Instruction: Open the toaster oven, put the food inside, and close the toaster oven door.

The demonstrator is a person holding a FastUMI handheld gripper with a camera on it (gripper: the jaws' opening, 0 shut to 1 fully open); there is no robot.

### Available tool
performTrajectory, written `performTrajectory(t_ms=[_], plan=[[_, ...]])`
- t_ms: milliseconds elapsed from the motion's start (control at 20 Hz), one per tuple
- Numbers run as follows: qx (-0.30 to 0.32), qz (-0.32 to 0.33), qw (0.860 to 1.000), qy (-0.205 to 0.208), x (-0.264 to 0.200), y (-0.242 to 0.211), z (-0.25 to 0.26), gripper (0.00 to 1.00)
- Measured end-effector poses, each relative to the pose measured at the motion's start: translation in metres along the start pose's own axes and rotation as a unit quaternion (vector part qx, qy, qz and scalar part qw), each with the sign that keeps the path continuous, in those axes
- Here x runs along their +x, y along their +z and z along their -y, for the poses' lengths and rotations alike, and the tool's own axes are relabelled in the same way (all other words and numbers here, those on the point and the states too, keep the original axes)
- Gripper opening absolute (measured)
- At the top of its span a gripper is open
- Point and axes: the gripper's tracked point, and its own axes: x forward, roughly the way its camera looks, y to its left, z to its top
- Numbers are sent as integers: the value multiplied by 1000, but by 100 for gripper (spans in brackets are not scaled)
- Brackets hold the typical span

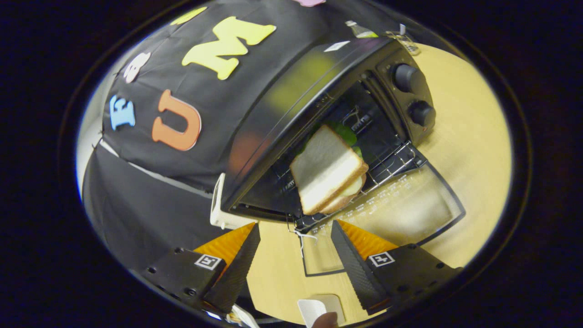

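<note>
Two tongs (295,239) fingers spread apart, empty, sandwich (328,171) on toaster oven (314,91) rack edge, glass door (410,205) lowered flat.

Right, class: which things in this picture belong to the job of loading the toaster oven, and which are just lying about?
Part of the job:
- toaster oven, its glass door folded down open
- sandwich on the wire rack inside
- hand-held gripper, fingers open and holding nothing, just short of the door

Lying about:
- bottle beyond the oven
- white object beside the oven
</note>
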Motion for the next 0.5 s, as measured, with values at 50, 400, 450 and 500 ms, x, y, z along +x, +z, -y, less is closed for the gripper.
performTrajectory(t_ms=[50, 400, 450, 500], plan=[[-22, 0, 1000, -9, -11, -2, 0, 100], [-156, -40, 985, -60, -80, -42, 4, 100], [-174, -40, 982, -68, -88, -46, 5, 100], [-198, -38, 976, -80, -95, -49, 7, 100]])
